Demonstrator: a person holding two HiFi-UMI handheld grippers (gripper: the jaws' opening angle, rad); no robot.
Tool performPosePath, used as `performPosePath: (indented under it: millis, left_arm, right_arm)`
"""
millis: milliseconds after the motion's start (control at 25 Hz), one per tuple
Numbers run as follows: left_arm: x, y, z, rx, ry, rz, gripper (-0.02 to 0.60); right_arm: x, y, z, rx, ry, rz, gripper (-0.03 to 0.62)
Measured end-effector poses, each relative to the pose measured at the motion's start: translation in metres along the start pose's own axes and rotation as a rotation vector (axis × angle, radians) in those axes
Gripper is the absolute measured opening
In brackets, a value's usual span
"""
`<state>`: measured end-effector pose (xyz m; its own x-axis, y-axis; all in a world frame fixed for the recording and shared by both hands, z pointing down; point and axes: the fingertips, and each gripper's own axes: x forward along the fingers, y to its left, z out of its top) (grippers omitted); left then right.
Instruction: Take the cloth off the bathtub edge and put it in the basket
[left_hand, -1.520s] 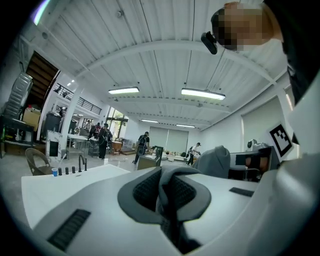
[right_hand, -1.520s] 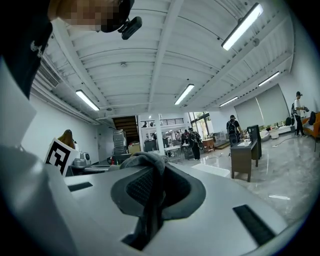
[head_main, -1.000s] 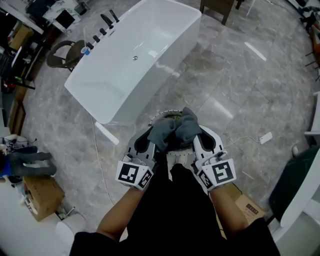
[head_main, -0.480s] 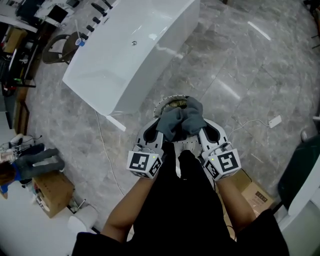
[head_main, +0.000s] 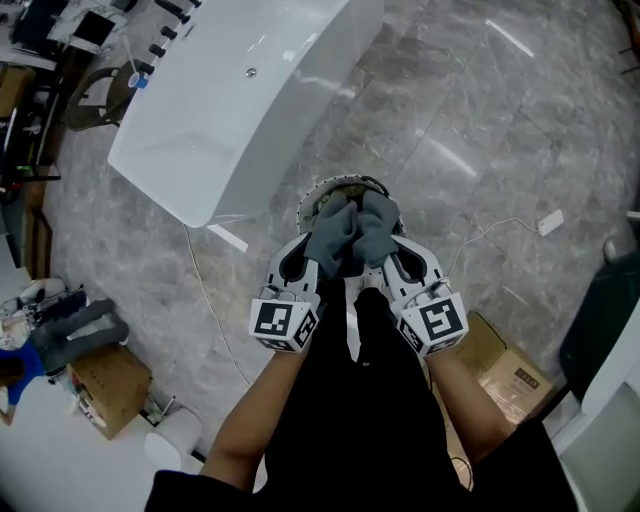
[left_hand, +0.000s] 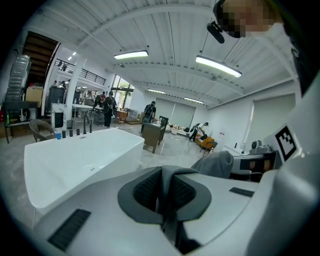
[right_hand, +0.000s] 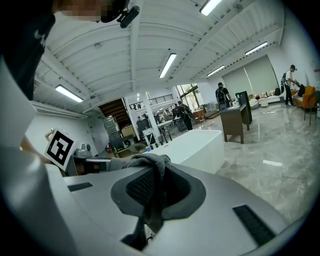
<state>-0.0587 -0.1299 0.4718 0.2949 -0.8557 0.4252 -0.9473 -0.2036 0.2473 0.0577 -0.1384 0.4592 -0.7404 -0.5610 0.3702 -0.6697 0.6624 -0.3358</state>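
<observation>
A grey cloth (head_main: 349, 231) hangs bunched between my two grippers, directly over a round basket (head_main: 322, 195) on the floor. My left gripper (head_main: 318, 255) is shut on the cloth's left part, whose fabric (left_hand: 167, 187) runs between its pads. My right gripper (head_main: 378, 252) is shut on the right part, with cloth (right_hand: 152, 192) pinched in its jaws. The white bathtub (head_main: 235, 95) stands up and to the left of the basket, its edge bare.
A white cable (head_main: 205, 300) runs across the marble floor left of the basket. Cardboard boxes (head_main: 108, 388) sit at the lower left and another box (head_main: 505, 370) at the lower right. A small white plug (head_main: 549, 222) lies on the floor to the right.
Both grippers, still holding the cloth, have drawn closer together, and the basket now lies straight under the cloth. The view has moved toward the tub's end.
</observation>
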Motion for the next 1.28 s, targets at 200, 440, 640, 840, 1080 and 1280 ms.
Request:
performPosePath:
  millis: [200, 440, 640, 840, 1080, 1280]
  left_arm:
    - [-0.001, 0.006, -0.015, -0.001, 0.021, 0.009, 0.021]
    - [-0.006, 0.018, -0.041, -0.004, 0.047, 0.029, 0.021]
    - [0.001, 0.029, -0.059, -0.017, 0.06, 0.033, 0.021]
    - [0.015, 0.035, -0.086, -0.022, 0.082, 0.01, 0.02]
    - [0.029, 0.053, -0.115, -0.043, 0.101, 0.011, 0.02]
    - [0.045, 0.065, -0.143, -0.036, 0.124, -0.002, 0.02]
  right_arm:
    - [0.011, 0.006, -0.02, -0.008, 0.016, 0.032, 0.038]
    - [0.025, 0.011, -0.044, -0.021, 0.053, 0.047, 0.038]
    - [0.035, 0.002, -0.065, -0.028, 0.092, 0.029, 0.038]
    - [0.047, -0.01, -0.095, -0.045, 0.13, 0.006, 0.038]
    - [0.062, -0.025, -0.126, -0.044, 0.178, -0.028, 0.038]
    - [0.069, -0.041, -0.152, -0.022, 0.21, -0.075, 0.038]
